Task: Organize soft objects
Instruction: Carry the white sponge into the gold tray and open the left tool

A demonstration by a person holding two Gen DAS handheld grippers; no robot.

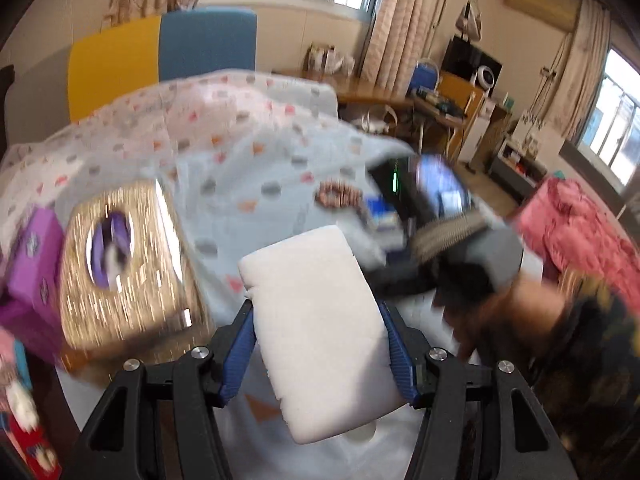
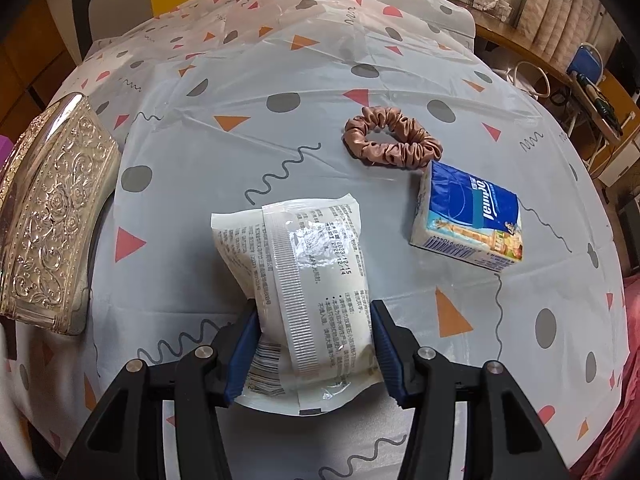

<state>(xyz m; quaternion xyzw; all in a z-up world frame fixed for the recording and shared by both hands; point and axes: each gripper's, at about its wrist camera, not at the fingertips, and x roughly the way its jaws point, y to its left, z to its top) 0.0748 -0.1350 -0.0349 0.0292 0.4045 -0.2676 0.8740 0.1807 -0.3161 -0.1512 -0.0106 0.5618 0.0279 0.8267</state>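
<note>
Left gripper (image 1: 320, 344): blue fingers (image 1: 240, 354) clamped on both long sides of a white foam block (image 1: 316, 320). Block is tilted, far end pointing away from the camera, held above the worktop (image 1: 256, 168). Left view is motion-blurred, so details beyond the block are soft.

Right gripper (image 2: 314, 344): fingers (image 2: 246, 344) closed on the near half of a wipes pack (image 2: 304, 280), pinching it in at the waist. Pack is white with printed text and a ribbed seal strip running its length, seam side up. Far end fans out over the cloth; whether it touches the cloth I can't tell.

On the worktop, right view:
- Scrunchie (image 2: 390, 140), brownish-pink, lying flat past the pack, toward the far right.
- Tissue pack (image 2: 470, 218), blue and white, just beside the scrunchie on its near side, apart from the wipes pack.
- Embossed metal box (image 2: 52, 216) at the left edge, well apart from the rest.
- Cloth (image 2: 280, 60) is pale with triangles, dots and squiggles.

Left view also shows the box (image 1: 124, 264) from above with an oval opening in its top, a purple box (image 1: 32, 256) just left of it, and the right gripper's body (image 1: 440, 200) with the person's hand (image 1: 516, 312) on it, over the right side of the worktop.
</note>
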